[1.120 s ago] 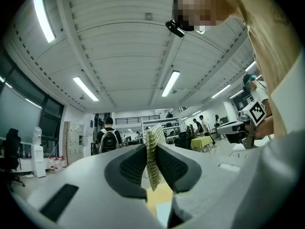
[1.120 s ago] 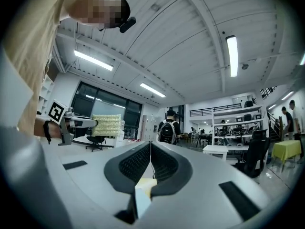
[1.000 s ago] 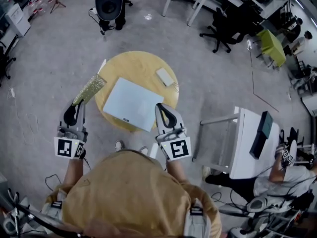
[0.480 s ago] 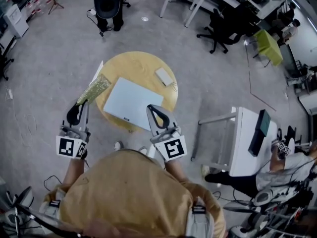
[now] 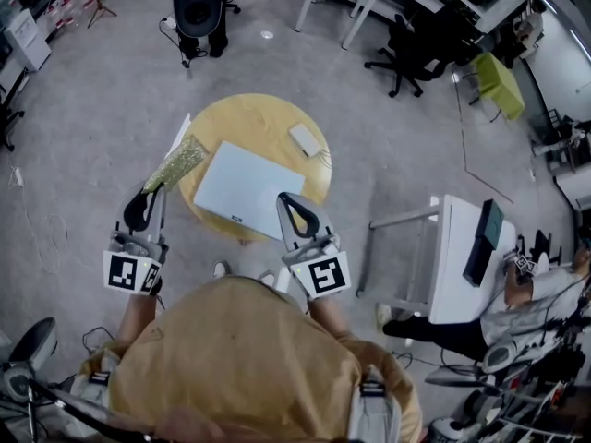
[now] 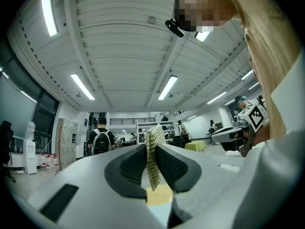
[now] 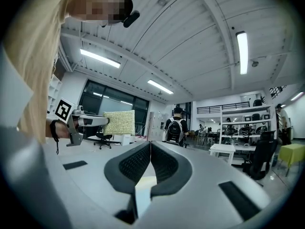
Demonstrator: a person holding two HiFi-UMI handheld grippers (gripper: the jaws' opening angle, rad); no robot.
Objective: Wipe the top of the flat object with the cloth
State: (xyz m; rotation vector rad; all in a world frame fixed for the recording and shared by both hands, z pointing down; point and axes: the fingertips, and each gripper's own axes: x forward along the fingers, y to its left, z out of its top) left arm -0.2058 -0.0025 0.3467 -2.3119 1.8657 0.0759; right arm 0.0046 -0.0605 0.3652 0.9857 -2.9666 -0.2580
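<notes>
1. L gripper (image 5: 153, 192) is clamped shut on the cloth (image 5: 175, 162). Its own view shows the jaws pinching the cloth (image 6: 152, 156) edge-on, w/ the cloth sticking up past the tips.
2. The cloth is yellow-green & woven. In the head view it lies over the left edge of the round table (image 5: 263, 118), just beside the left side of the flat object (image 5: 245, 190). The right gripper view shows the cloth (image 7: 119, 122) face-on, held up in the air by the L gripper (image 7: 102, 121).
3. The flat object is white & rectangular, and lies on the table at an angle.
4. R gripper (image 5: 284, 199) has its jaws pressed together w/ nothing held, as its own view shows. In the head view it's over the flat object's near right corner.
5. A small white block (image 5: 307, 140) sits on the table near the flat object's far right corner, apart from it.
</notes>
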